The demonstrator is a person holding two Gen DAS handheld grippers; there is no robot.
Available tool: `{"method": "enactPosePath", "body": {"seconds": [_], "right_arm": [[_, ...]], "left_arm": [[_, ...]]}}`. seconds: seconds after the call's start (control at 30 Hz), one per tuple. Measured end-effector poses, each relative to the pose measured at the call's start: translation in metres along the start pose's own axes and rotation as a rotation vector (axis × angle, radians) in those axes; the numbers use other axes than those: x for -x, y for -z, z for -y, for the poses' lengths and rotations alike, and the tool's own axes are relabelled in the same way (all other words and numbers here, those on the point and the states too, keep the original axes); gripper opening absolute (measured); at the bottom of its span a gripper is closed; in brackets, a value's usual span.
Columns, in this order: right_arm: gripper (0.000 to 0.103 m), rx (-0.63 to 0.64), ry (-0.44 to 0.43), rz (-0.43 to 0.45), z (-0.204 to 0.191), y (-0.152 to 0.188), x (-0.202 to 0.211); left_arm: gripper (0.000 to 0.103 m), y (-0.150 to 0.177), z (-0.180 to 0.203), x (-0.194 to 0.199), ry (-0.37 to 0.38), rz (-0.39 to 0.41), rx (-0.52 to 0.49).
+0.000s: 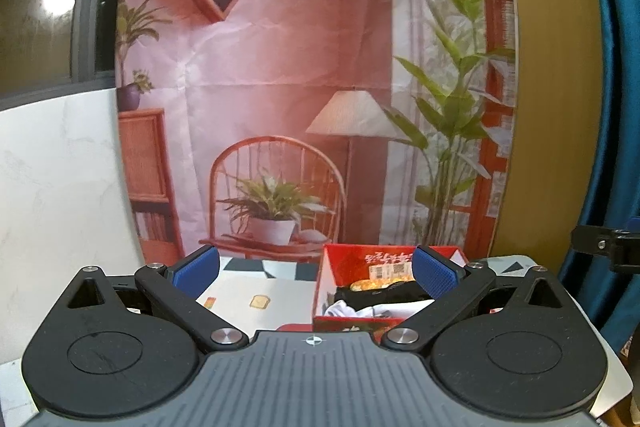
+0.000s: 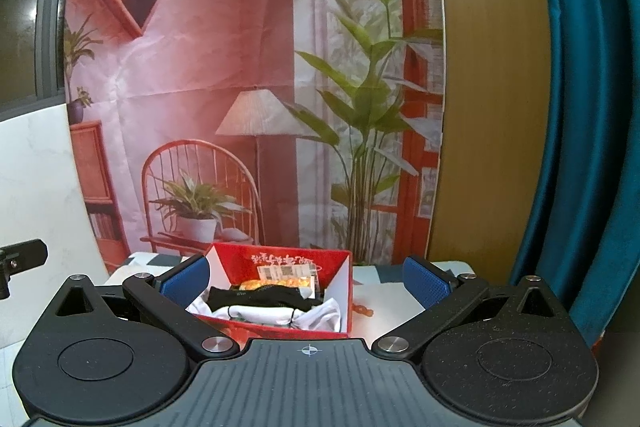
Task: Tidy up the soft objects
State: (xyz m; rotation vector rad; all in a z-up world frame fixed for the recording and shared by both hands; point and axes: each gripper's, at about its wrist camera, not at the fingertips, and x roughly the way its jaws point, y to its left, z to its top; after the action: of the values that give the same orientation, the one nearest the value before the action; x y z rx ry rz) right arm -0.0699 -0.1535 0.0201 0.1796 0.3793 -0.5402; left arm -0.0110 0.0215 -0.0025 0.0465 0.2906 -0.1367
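We hold the left claw (image 1: 316,273) with its blue pads spread wide and nothing between them, raised above the table (image 1: 240,291); the right claw (image 2: 306,281) is likewise spread wide and empty. Just beyond the right claw, sitting on the table, is the red cardboard box (image 2: 344,307), and in it we see a black garment (image 2: 260,297) lying across a white cloth (image 2: 316,317), with an orange-yellow item (image 2: 276,283) behind them against the back wall. A small orange object (image 2: 363,311) lies on the table just beside the box on its right. Behind the table hangs a printed backdrop (image 2: 224,67), with a blue curtain (image 2: 580,107) at the right.
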Motion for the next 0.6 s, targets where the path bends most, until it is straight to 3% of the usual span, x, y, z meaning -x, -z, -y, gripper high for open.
{"method": "enactPosePath", "body": {"seconds": [0.27, 0.6], "right_arm": [[0.103, 0.012, -0.026, 0.017, -0.003, 0.002, -0.001], [0.103, 0.008, -0.013, 0.005, -0.004, 0.003, -0.005]], "left_arm": [[0.103, -0.003, 0.0, 0.005, -0.012, 0.034, 0.006], [0.103, 0.004, -0.002, -0.005, -0.014, 0.003, 0.016]]}}
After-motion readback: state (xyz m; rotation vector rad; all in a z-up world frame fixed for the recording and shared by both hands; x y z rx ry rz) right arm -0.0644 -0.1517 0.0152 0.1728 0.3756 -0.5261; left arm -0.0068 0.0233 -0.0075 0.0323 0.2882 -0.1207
